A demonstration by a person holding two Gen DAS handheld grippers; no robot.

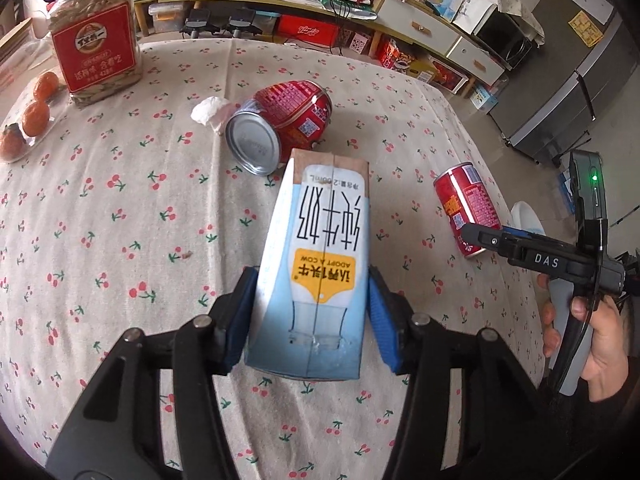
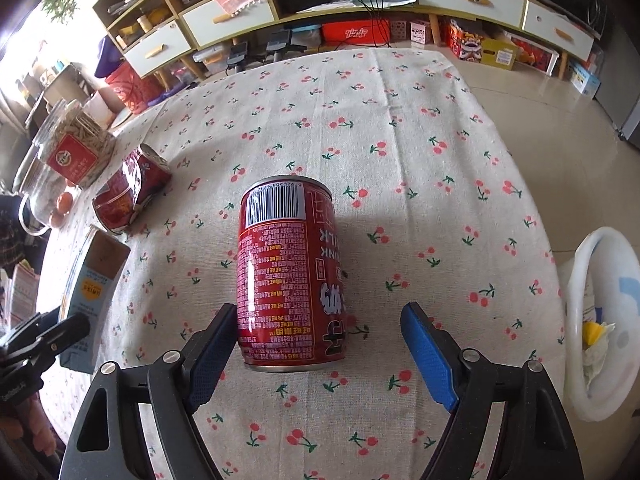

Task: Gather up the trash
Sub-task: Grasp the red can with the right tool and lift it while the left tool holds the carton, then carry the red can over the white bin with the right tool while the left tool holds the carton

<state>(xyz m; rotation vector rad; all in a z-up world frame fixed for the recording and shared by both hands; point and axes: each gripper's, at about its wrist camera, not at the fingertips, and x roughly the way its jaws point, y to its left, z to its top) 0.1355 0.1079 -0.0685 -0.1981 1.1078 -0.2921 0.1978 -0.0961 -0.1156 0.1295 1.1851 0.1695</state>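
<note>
My left gripper [image 1: 312, 312] is shut on a blue and white milk carton [image 1: 316, 264], which points away over the cherry-print tablecloth [image 1: 120, 240]. The carton also shows at the left of the right wrist view [image 2: 94, 280]. My right gripper [image 2: 320, 344] is open around the near end of a red drink can [image 2: 286, 276] lying on its side; the left pad is close to it, the right pad apart. That can also shows in the left wrist view [image 1: 464, 208]. A second, dented red can [image 1: 280, 120] lies beyond the carton, with a crumpled white tissue [image 1: 210, 110] beside it.
A jar of seeds with a red label [image 1: 94, 36] and oranges in a clear tray [image 1: 30, 120] stand at the table's far left. A white bin [image 2: 604, 320] holding paper trash stands off the table's right edge. Shelves and drawers line the far wall.
</note>
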